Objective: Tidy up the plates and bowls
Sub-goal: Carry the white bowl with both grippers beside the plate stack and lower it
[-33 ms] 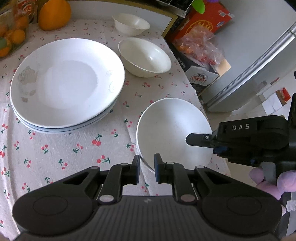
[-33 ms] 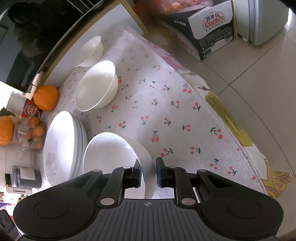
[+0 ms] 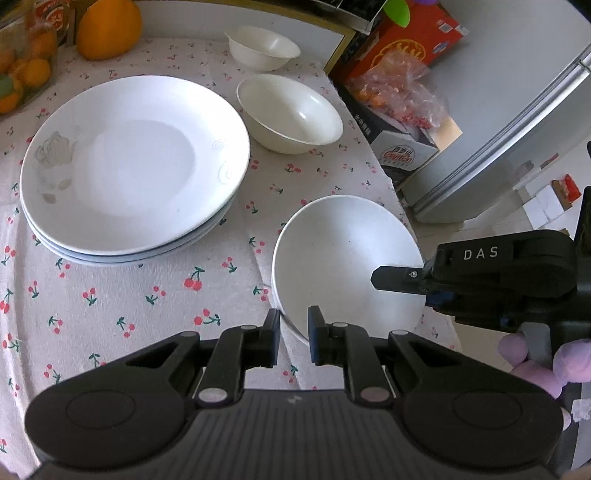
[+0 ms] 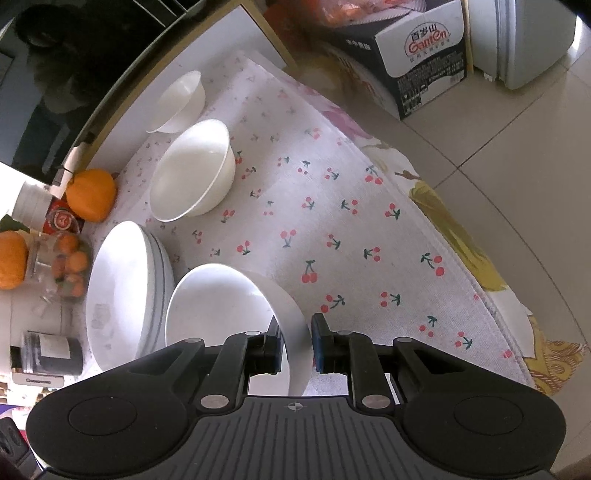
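Observation:
A stack of white plates (image 3: 129,166) (image 4: 125,295) sits on the cherry-print cloth. A white bowl (image 3: 347,258) (image 4: 221,310) stands near the table's right edge. My right gripper (image 4: 295,343) straddles this bowl's rim, one finger inside and one outside; it shows in the left wrist view (image 3: 399,277) reaching in from the right. My left gripper (image 3: 293,332) straddles the bowl's near rim with its jaws narrowly apart. A medium bowl (image 3: 290,112) (image 4: 192,173) and a small bowl (image 3: 262,46) (image 4: 181,101) stand farther back.
An orange fruit (image 3: 109,27) and a container of small oranges (image 3: 22,70) stand at the back left. Cardboard boxes (image 3: 399,110) and a fridge (image 3: 517,110) stand past the table's right edge. A dark jar (image 4: 48,354) stands beside the plates.

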Demonstrator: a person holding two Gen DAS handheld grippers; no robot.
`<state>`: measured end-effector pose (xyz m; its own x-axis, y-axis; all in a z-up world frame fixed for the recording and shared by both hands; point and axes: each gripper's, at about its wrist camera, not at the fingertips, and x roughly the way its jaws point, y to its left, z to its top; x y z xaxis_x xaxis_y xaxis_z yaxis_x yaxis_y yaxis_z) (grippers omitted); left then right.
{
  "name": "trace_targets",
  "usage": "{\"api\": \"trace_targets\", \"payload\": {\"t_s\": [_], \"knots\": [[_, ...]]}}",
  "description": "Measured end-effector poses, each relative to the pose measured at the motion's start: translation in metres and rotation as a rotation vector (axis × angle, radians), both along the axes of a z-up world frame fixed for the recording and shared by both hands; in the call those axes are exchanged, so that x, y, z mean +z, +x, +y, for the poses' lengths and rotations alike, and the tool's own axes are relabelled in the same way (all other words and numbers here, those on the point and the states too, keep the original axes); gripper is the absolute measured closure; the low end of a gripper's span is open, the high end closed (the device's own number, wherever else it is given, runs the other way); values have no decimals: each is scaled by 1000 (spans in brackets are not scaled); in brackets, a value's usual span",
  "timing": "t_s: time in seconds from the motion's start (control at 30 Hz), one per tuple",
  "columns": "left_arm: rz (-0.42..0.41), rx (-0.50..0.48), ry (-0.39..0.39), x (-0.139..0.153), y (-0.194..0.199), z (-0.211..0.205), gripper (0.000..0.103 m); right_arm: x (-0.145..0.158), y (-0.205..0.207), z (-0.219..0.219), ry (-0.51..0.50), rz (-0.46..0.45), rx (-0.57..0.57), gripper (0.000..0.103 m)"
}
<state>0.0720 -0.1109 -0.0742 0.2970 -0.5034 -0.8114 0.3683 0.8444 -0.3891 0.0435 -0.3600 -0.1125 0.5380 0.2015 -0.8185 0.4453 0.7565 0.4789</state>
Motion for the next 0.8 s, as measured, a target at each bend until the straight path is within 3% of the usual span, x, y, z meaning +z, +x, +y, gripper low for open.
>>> {"api": "trace_targets", "payload": {"t_s": [0.47, 0.67, 0.8], "knots": [[-18, -8, 5, 1, -1, -1, 85, -4, 4, -1, 15, 13, -7, 85], [-32, -14, 12, 2, -2, -1, 80, -5, 5, -3, 31, 15, -10, 76], [-46, -18, 23, 2, -1, -2, 74, -3, 4, -3, 32, 3, -11, 61]]}}
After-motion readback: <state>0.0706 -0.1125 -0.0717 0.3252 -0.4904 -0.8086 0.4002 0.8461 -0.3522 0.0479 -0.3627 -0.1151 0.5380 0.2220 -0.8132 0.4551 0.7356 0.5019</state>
